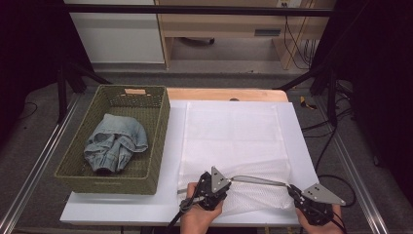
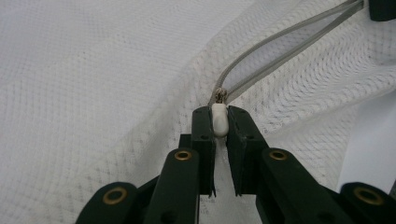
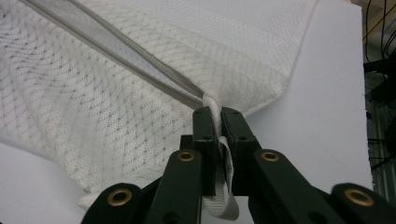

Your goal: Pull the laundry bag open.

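White mesh bag [image 1: 234, 141], no readable writing, left gripper [image 2: 220, 122] jaws clamped on zipper pull [image 2: 219, 122], right gripper [image 3: 215, 123] jaws on corner loop [image 3: 223, 186].

Bright centre, dark edges, soft focus

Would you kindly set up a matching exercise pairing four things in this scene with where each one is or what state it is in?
Things:
1. denim garment
2. zipper pull
3. fabric loop
4. mesh bag

Places or states:
A. clamped in the right tongs
B. lying flat on the white sheet
C. clamped in the left tongs
D. inside the green basket

Pairs: 1-D, 2-C, 3-A, 4-B
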A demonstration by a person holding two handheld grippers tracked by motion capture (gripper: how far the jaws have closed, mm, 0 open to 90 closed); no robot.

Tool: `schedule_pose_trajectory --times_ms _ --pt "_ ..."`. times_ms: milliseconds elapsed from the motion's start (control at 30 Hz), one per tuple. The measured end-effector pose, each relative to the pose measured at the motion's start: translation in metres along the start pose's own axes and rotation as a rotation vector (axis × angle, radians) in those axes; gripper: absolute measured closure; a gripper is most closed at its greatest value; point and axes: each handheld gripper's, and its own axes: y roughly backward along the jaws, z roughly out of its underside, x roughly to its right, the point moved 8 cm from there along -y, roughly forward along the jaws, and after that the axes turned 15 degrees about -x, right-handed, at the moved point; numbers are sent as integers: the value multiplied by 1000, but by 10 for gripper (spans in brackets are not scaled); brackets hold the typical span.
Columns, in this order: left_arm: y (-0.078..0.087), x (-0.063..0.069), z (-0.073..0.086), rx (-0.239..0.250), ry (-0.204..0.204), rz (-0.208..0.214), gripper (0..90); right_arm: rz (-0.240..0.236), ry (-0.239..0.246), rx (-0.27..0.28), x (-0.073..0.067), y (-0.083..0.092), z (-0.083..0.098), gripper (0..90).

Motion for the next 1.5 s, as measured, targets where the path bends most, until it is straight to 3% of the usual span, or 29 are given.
schedule_pose_trajectory --times_ms 367,467,733,1500 --pt "4 -4 1 -45 -71 42 817 -16 5 2 -1 1 0 852" --pt "5 -5 3 -44 -70 51 817 -15 14 1 -2 1 0 852" --pt "9 -10 9 -43 -57 12 818 -11 19 -5 -4 1 -1 853" --pt "22 -24 21 -47 -32 -19 818 -15 23 -27 -5 -1 2 852"
